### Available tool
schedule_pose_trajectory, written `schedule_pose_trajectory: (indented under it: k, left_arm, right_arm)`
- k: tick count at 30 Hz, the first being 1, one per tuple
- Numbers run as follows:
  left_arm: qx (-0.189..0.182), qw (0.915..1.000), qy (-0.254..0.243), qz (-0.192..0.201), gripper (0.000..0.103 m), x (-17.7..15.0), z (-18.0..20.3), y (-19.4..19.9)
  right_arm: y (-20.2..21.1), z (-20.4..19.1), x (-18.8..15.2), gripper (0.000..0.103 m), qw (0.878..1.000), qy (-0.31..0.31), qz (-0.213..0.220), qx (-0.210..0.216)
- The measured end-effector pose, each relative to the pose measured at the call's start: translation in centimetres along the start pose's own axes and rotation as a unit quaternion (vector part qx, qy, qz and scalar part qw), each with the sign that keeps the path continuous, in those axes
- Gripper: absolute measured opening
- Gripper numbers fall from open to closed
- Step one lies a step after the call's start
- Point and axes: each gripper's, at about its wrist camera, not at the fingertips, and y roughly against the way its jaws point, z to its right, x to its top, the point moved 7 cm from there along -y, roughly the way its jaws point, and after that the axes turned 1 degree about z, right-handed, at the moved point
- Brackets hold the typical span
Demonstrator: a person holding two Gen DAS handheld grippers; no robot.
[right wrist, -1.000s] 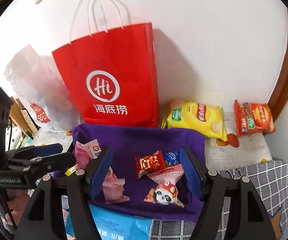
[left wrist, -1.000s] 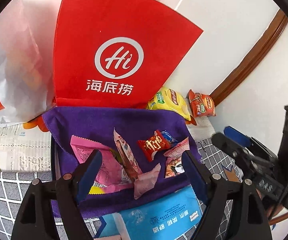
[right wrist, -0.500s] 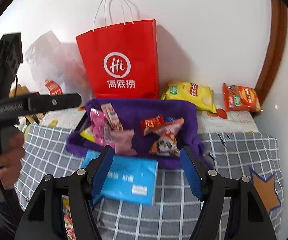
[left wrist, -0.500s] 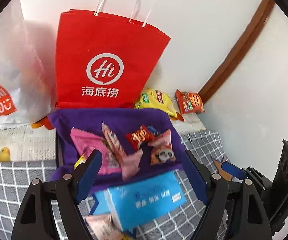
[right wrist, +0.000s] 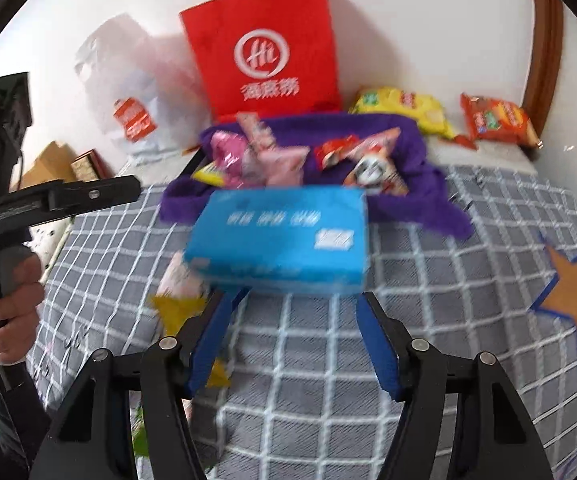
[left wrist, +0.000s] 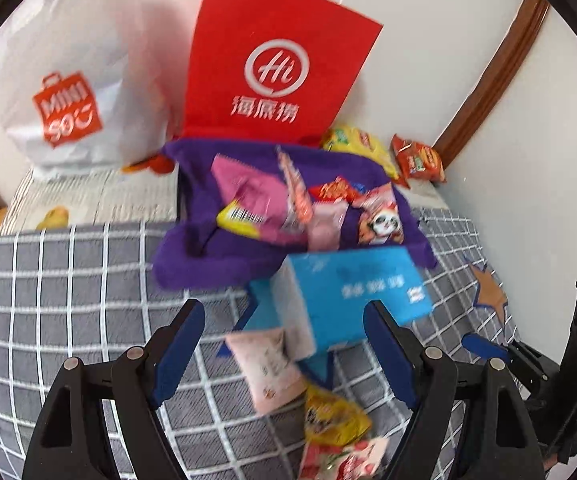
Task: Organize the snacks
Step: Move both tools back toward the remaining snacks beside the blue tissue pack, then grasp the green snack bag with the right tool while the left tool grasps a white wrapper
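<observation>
Both grippers, left (left wrist: 284, 344) and right (right wrist: 292, 336), hung open and empty, right jaws just narrowing, over loose snack packets (left wrist: 268, 368) beside the blue box (right wrist: 280, 236); next pick likely there.

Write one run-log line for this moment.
left claw: open, empty | right claw: open, closing, empty | blue box: ahead | purple cloth: holds snacks

Strewn in a loose heap on purple cloth (left wrist: 216, 256) ahead of left gripper (left wrist: 284, 350): pink (left wrist: 248, 188), red (left wrist: 334, 190), panda packets (left wrist: 380, 222). Just beyond its fingertips: pale pink packet (left wrist: 266, 364), yellow one (left wrist: 334, 416), flat.
</observation>
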Motion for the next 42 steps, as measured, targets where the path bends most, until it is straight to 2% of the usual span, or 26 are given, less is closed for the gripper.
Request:
schedule_pose_trajectory:
  k: [8,14,24,30,33,36,42]
  left_arm:
    - [0.009,0.9999,0.004,-0.011,0.08,-2.9,-1.7,0.6]
    - [-0.005,0.9999,0.007,-0.005,0.08,-4.0,-1.8,1.5]
    - [-0.019,0.9997,0.012,0.008,0.08,-5.7,-2.0,3.6]
    - [-0.018,0.9996,0.022,0.009,0.08,-6.9,-2.9,4.1]
    - [-0.014,0.9996,0.026,0.006,0.08,-7.5,-3.4,4.0]
    - [-0.009,0.9995,0.031,0.002,0.08,-7.9,-3.8,3.5]
    - [0.0,0.9991,0.039,-0.017,0.08,-8.0,-3.3,1.2]
  right_arm:
    - [-1.0,-3.9,-4.1,0.066,0.998,-0.005,-0.04,0.043]
    - [0.4,-6.6,-6.5,0.066,0.995,-0.016,-0.044,0.086]
    - [-0.3,-9.5,-10.4,0.066,0.994,0.004,-0.068,0.083]
    - [-2.5,-10.8,-12.2,0.068,0.995,0.044,-0.084,0.045]
    - [-2.5,-10.8,-12.4,0.064,0.996,0.057,-0.063,0.032]
    - [-1.9,-10.5,-12.5,0.062,0.996,0.062,-0.06,0.035]
    - [1.2,-9.9,-11.9,0.062,0.996,0.072,-0.026,0.056]
